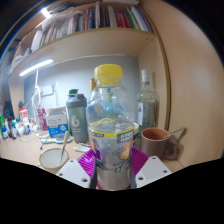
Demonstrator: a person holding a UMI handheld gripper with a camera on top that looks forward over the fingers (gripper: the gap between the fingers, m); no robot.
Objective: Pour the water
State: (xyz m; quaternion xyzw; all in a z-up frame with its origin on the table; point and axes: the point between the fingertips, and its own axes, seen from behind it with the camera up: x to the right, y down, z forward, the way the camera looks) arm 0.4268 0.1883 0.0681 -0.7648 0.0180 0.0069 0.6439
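Between the two fingers of the gripper [112, 172] stands a clear bottle [111, 125] with a yellow cap, upright; both pink pads [90, 160] press on its lower part. Right of the bottle is a brown cup [156, 141]; left of it, a strainer [54, 157] on the table [20, 152].

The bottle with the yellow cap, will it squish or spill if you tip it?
The bottle looks like thin clear plastic, so it may dent under the claw gripping it. Its cap seems on, so spilling is unlikely. Water inside probably makes it bottom-heavy.
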